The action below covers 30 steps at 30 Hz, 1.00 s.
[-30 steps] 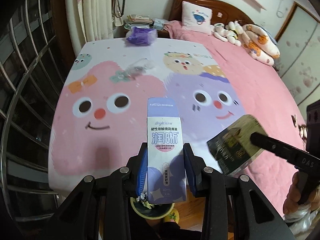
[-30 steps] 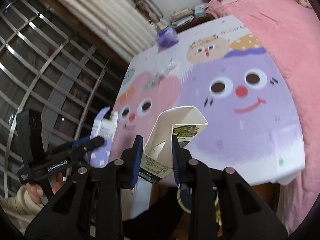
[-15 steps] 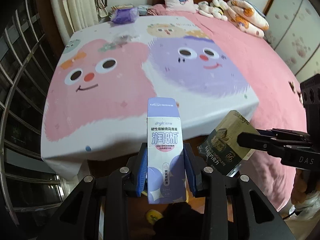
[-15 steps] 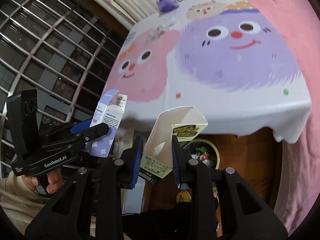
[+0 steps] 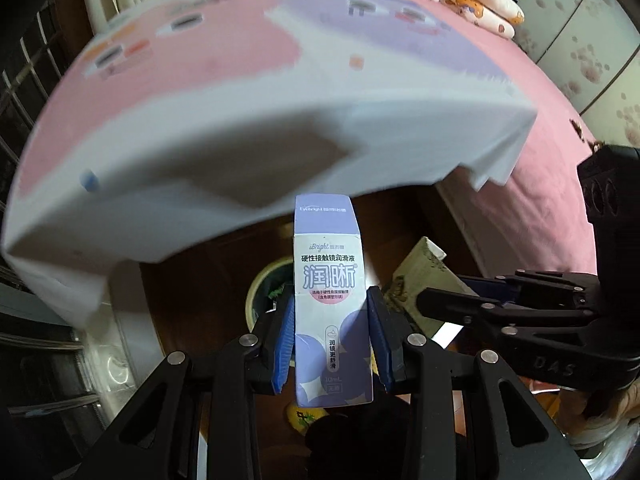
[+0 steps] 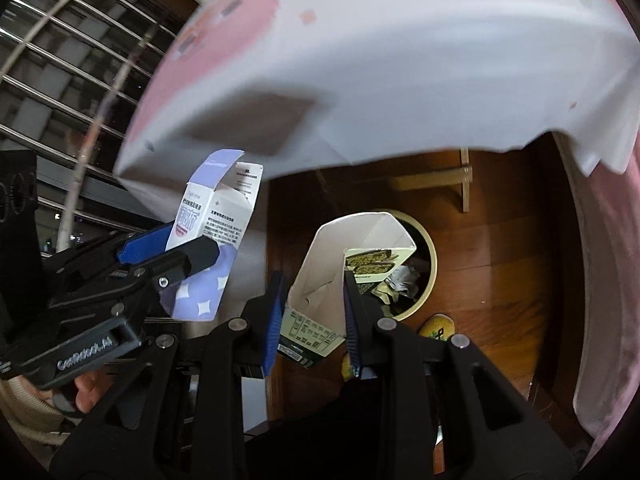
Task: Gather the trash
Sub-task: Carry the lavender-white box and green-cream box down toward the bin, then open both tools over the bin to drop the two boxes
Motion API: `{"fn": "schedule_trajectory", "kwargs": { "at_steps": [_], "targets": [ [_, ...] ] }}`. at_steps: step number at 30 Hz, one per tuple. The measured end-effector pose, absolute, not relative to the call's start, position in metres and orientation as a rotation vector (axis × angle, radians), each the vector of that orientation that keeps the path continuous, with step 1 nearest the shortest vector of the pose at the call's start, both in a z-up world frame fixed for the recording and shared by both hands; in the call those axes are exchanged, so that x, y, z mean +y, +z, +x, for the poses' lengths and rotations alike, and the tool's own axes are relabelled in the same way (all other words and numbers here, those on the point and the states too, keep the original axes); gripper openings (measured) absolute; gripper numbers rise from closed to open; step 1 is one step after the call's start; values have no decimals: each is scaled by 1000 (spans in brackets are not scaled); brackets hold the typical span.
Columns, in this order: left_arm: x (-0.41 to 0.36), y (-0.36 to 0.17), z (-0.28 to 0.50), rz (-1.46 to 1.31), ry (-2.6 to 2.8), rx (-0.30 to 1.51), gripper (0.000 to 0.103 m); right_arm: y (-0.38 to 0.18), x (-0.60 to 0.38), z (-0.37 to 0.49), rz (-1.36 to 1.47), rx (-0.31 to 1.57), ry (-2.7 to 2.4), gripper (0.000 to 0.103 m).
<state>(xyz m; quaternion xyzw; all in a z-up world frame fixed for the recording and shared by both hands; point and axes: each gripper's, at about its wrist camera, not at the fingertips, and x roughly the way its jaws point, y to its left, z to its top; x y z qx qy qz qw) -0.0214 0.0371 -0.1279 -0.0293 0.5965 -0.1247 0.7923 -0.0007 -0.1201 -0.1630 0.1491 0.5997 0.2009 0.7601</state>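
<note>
Cartons fill both grippers. The left gripper [image 5: 331,334] has its blue fingers [image 5: 283,344] pressed on the sides of an upright purple-and-white carton [image 5: 330,300]. The right gripper [image 6: 310,318] pinches an opened white-and-green carton [image 6: 348,256], fingers partly closed on it. Both hang past the bed's [image 5: 240,92] foot edge, above a round trash bin [image 6: 426,264] on the wooden floor [image 6: 500,260].

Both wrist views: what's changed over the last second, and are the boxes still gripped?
Both grippers have dropped from above the bed to below its edge, over the floor; the round trash bin, unseen before, now lies just beyond the boxes. Nothing was released: the left gripper still clamps the purple-and-white box, and the right gripper still clamps the open green box. Neither box has shifted in its grip.
</note>
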Motion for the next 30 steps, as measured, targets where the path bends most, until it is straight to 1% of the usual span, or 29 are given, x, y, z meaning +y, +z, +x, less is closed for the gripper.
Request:
{"fn": "schedule_trajectory", "kwargs": {
  "at_steps": [7, 12, 14, 16, 17, 18, 19, 20, 21, 22, 23, 27, 30],
  "targets": [
    [39, -230, -24, -45, -233, 1318, 34, -265, -100, 8, 255, 1332, 424, 25],
    [47, -283, -19, -21, -236, 1343, 36, -321, -83, 22, 190, 1347, 431, 25],
    [49, -299, -16, 4, -233, 1356, 42, -336, -79, 23, 172, 1353, 439, 25],
    [51, -310, -15, 19, -228, 1361, 62, -354, -76, 28, 159, 1364, 453, 26],
    [53, -314, -15, 23, -225, 1354, 65, -359, -74, 29, 152, 1366, 455, 26],
    [56, -317, -15, 26, -220, 1346, 73, -364, -73, 30, 146, 1368, 455, 26],
    [56, -319, -15, 28, -214, 1345, 80, -369, -73, 31, 142, 1371, 452, 28],
    [58, -322, -14, 28, -203, 1347, 83, -372, -74, 32, 137, 1373, 445, 32],
    [59, -324, -14, 22, -196, 1347, 87, -374, -76, 34, 135, 1372, 437, 44],
    [61, -326, -13, 14, -186, 1347, 87, -373, -78, 34, 136, 1369, 433, 53],
    [65, -326, -11, 1, -175, 1346, 87, -372, -80, 34, 137, 1366, 433, 54],
    [68, -316, -12, -26, -149, 1327, 88, -359, -83, 32, 127, 1353, 428, 55],
    [70, -291, -20, -31, -141, 1309, 88, -342, -85, 30, 132, 1349, 414, 55]
  ]
}}
